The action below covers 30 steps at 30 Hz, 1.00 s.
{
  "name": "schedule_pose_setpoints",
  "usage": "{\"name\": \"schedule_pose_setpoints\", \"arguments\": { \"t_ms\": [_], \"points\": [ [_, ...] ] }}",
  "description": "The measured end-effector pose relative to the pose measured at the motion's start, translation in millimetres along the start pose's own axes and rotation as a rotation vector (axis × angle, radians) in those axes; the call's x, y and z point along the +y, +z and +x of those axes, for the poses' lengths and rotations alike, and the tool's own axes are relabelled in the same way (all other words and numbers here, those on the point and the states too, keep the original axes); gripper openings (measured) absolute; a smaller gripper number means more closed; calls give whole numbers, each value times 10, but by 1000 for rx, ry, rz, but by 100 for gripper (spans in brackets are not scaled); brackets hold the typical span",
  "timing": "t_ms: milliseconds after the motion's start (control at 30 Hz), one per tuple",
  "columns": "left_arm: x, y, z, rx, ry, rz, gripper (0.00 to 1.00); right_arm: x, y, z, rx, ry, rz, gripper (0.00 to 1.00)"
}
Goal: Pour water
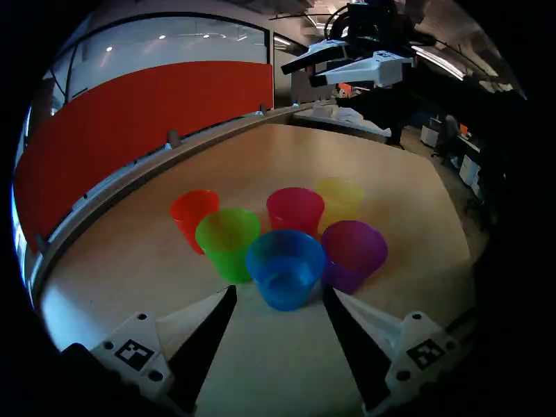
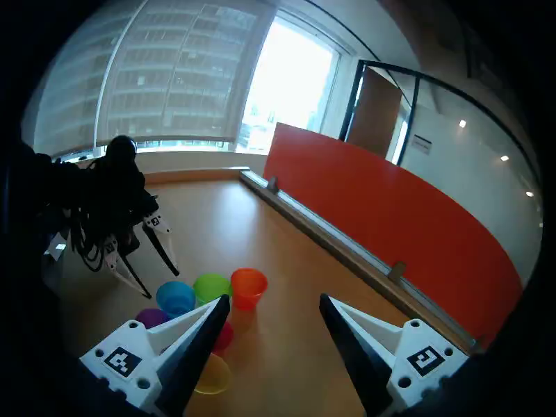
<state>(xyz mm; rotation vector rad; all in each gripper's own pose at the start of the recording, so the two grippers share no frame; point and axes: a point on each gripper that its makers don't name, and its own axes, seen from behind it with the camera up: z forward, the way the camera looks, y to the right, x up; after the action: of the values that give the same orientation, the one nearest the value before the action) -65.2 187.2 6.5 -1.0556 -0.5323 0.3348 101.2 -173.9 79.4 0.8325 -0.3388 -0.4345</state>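
Observation:
Six plastic cups stand clustered on the wooden table (image 1: pixel 389 174): orange (image 1: pixel 194 212), green (image 1: pixel 228 240), blue (image 1: pixel 285 267), pink (image 1: pixel 295 210), yellow (image 1: pixel 339 198) and purple (image 1: pixel 353 254). My left gripper (image 1: pixel 278 292) is open, low over the table, with the blue cup just ahead of its fingertips. The right gripper (image 1: pixel 299 75) hangs high above the far side of the table. In the right gripper view my right gripper (image 2: pixel 272 300) is open and empty, looking down on the orange cup (image 2: pixel 248 286), green cup (image 2: pixel 211 286) and blue cup (image 2: pixel 175 297). The left gripper (image 2: pixel 161 285) stands behind them.
An orange partition wall (image 1: pixel 139 118) with a raised rail (image 2: pixel 326 240) runs along one table edge. A person in dark clothing (image 2: pixel 104 194) stands behind the cups. Office desks and chairs (image 1: pixel 459 139) lie beyond the far table edge. Large windows (image 2: pixel 278 90) are behind.

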Motion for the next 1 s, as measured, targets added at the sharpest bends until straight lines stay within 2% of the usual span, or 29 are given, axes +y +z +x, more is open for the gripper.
{"name": "schedule_pose_setpoints", "arguments": {
  "t_ms": [367,500,1000],
  "points": [
    [52,178,22,7,1,-15,92,13,21,-47,-7,-9,-1,100],
    [83,205,50,14,-2,-22,92,17,26,-53,-7,-8,-1,100],
    [84,296,103,25,0,-15,92,38,28,-82,-11,-14,-9,100]
  ]
}}
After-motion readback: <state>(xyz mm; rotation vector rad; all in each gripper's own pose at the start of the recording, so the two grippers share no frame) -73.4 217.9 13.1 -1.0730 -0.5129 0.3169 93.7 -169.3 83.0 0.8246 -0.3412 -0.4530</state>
